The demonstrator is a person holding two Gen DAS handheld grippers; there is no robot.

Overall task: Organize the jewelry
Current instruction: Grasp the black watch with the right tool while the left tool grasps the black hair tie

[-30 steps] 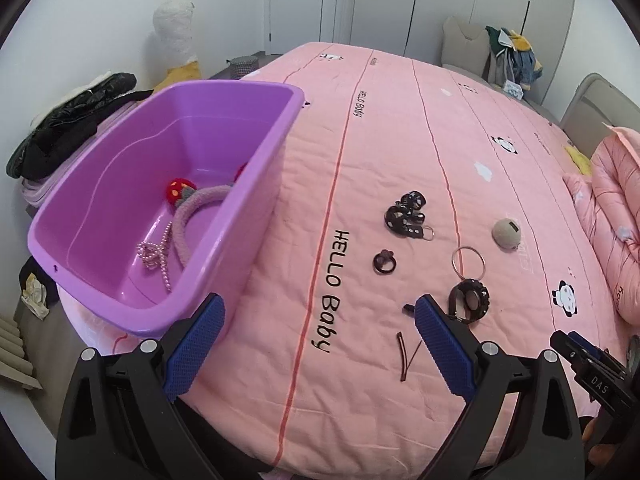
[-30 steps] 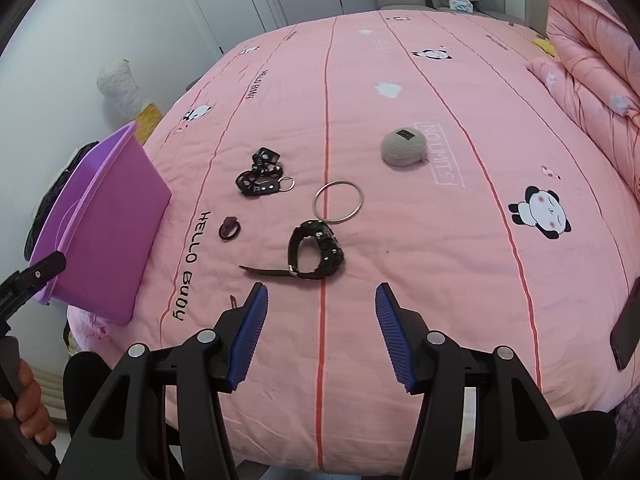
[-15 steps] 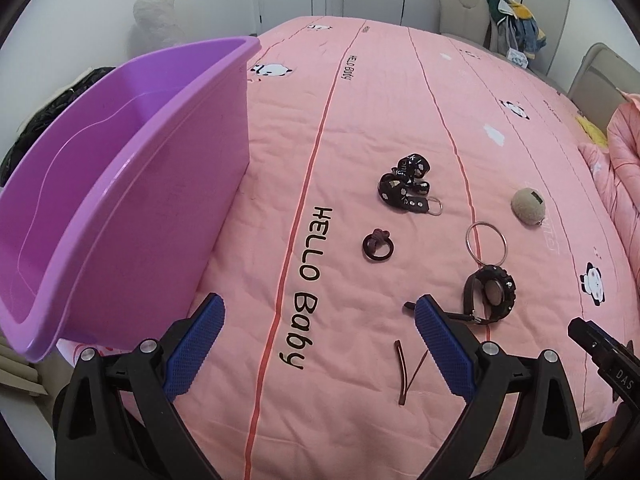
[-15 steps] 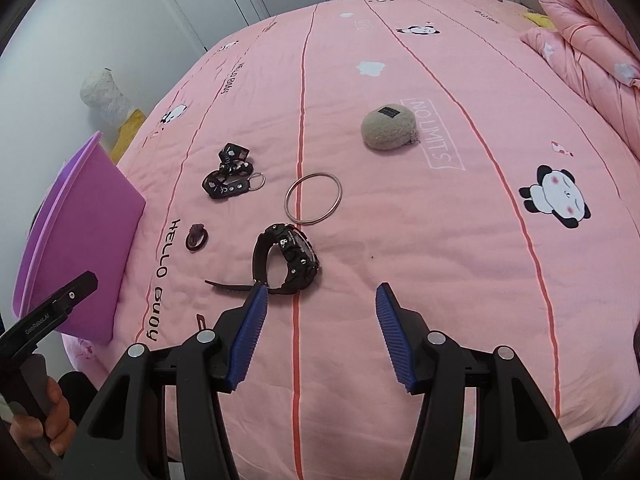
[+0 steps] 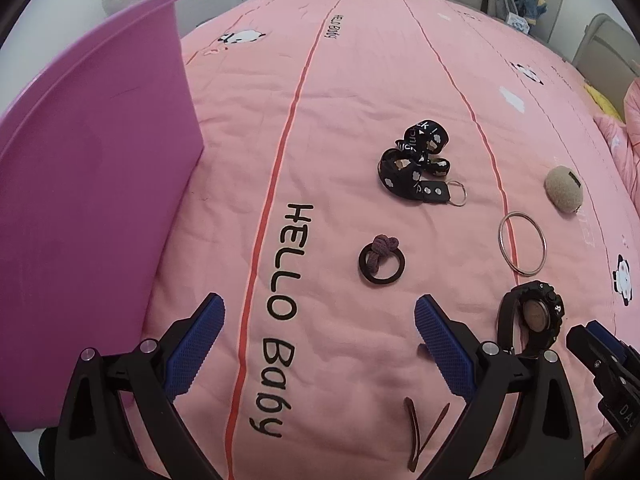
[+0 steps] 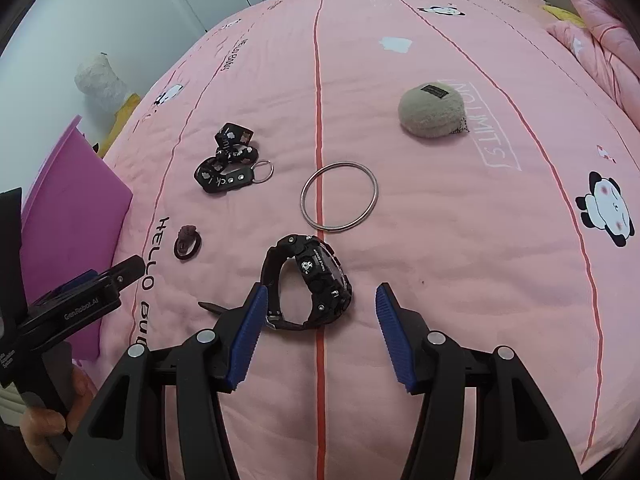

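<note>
Bedspread: the pink quilt [image 5: 340, 128] fills both views, lettered "HELLO Baby" and running straight out ahead of both sets of jaws.
Bin: a purple tub [image 5: 80, 208] stands on the quilt just off the outer side of the left jaws, only its wall showing.
Left gripper: the left gripper [image 5: 320, 344] hangs over the lettering, jaws spread wide, nothing between them.
Right gripper: the right gripper [image 6: 320, 320] is just as wide open and empty, set low over the quilt.
Pouch: a round beige pouch [image 6: 431, 109] lies far ahead of the right jaws, a little to their right.
Watch: a black watch [image 6: 308, 280] lies on its side directly in front of the right jaws, its strap end beside the left blue pad [image 6: 246, 328]; whether it touches, I cannot tell.
Bangle: a thin silver bangle [image 6: 339, 197] lies flat just beyond the watch.
Keychain strap: a black printed strap with a key ring [image 5: 418, 168] sits well ahead of the left jaws, toward their right.
Hair tie: a dark ring with a knot [image 5: 381, 259] rests ahead of the left jaws, just inside the right finger's line.
Hair clip: a slim brown clip [image 5: 416, 436] lies beneath the left gripper's right finger.
</note>
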